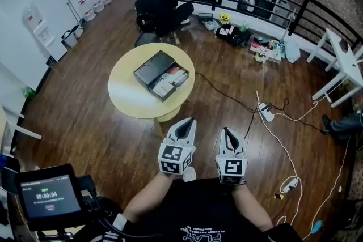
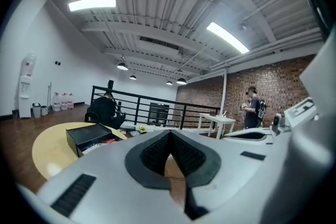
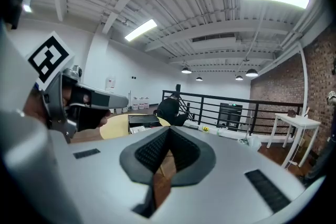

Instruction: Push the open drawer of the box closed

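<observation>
Standing back from the round table (image 1: 127,98), a person holds both tools low.
The left tool (image 1: 189,122) and right tool (image 1: 226,130) have their jaws together on nothing, well apart from the black box (image 1: 152,68) on the table, its drawer (image 1: 170,83) slid out.

Ahead of our left gripper (image 1: 187,123) and right gripper (image 1: 226,132), well apart, the box (image 1: 152,68) sits on the table (image 1: 127,94), its drawer (image 1: 169,82) out toward them.

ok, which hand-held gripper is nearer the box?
The left hand-held gripper: its tips sit closer to the box on the round table. The right hand-held gripper lies further to the right.
</observation>
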The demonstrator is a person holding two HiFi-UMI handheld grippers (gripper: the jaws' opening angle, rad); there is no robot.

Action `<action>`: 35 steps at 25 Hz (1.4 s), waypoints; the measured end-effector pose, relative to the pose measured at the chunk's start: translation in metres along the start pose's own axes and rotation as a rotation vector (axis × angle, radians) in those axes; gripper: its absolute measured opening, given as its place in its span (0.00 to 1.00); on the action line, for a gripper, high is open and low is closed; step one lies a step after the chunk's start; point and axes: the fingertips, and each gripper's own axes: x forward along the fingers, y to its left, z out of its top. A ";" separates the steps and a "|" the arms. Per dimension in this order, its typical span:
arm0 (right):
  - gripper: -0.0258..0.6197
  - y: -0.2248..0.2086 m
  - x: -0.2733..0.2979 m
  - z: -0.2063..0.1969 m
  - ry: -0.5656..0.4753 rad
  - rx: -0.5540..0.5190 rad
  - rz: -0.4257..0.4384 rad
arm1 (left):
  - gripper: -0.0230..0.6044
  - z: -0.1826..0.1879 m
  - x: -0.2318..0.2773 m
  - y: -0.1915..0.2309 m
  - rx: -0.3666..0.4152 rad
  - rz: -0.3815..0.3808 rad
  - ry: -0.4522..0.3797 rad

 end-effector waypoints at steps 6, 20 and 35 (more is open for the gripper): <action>0.04 -0.021 0.018 -0.009 0.059 0.061 -0.028 | 0.03 -0.013 0.026 0.008 -0.027 -0.006 0.080; 0.04 -0.098 0.147 -0.012 0.075 0.101 0.098 | 0.03 -0.010 0.156 0.032 -0.027 0.066 0.146; 0.04 -0.119 0.254 -0.006 0.078 0.067 0.299 | 0.03 0.001 0.237 0.075 -0.089 0.233 0.122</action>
